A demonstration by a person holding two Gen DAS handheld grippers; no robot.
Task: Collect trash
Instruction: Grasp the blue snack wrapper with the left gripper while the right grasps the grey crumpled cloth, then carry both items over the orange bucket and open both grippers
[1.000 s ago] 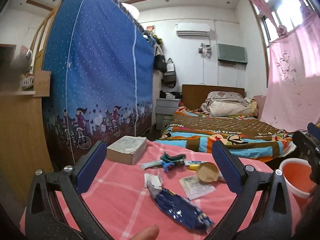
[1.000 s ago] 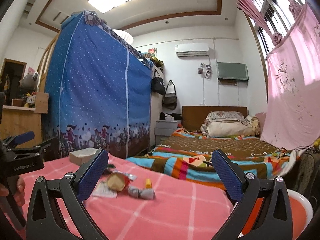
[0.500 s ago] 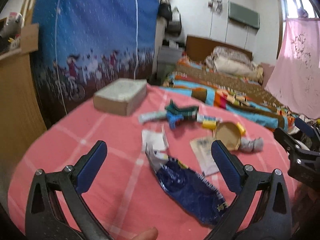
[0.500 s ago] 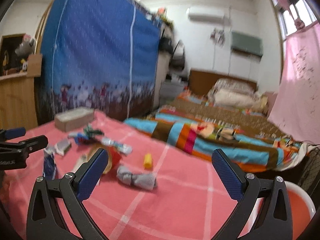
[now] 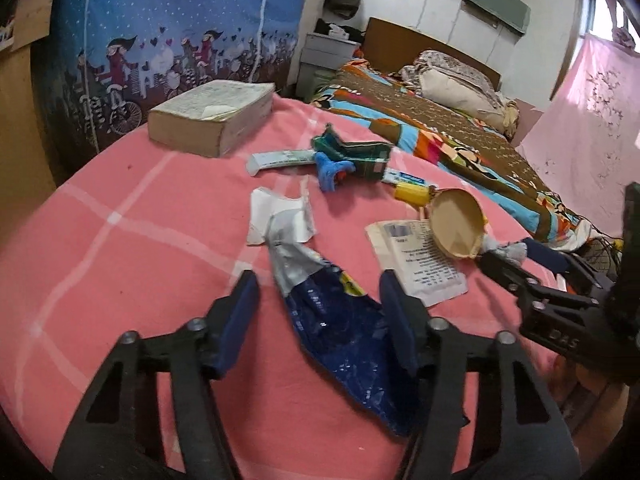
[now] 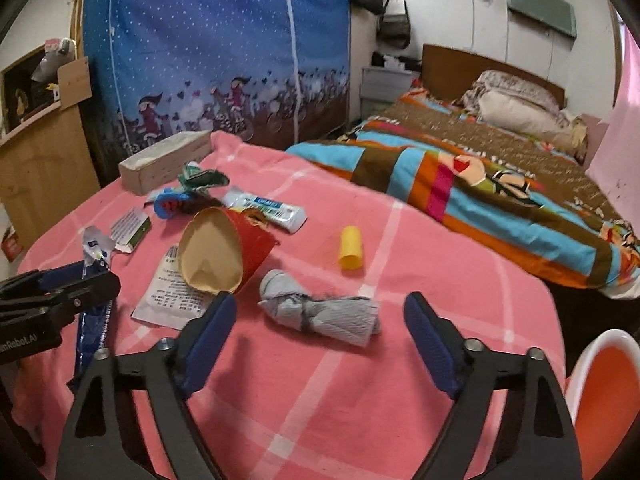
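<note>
Approach was the step in hand: nothing had yet been lifted from the round table under its pink checked cloth (image 5: 120, 208). The left gripper (image 5: 320, 320) stood part open, its jaws straddling the crumpled blue foil snack wrapper (image 5: 340, 332) near the table's near edge, without a visible grip on it. The right gripper (image 6: 320, 328) stood wide open and empty, its jaws on either side of the grey wadded paper bundle (image 6: 320, 310) towards the right edge. The red paper cup with tan lining (image 6: 224, 252) lay on its side just beside the left jaw, resting on a white printed sachet (image 6: 168, 300); a small yellow cap (image 6: 351, 253) lay farther back. Judged next move: lower, close on each piece, then carry it to the orange bucket with white rim (image 6: 608, 400) beyond the right edge. Open cloth around the bundle allowed clean closure; the cup crowded the left jaw. A thick tan book (image 5: 212, 116) sat at the far left edge, clear of the work.
</note>
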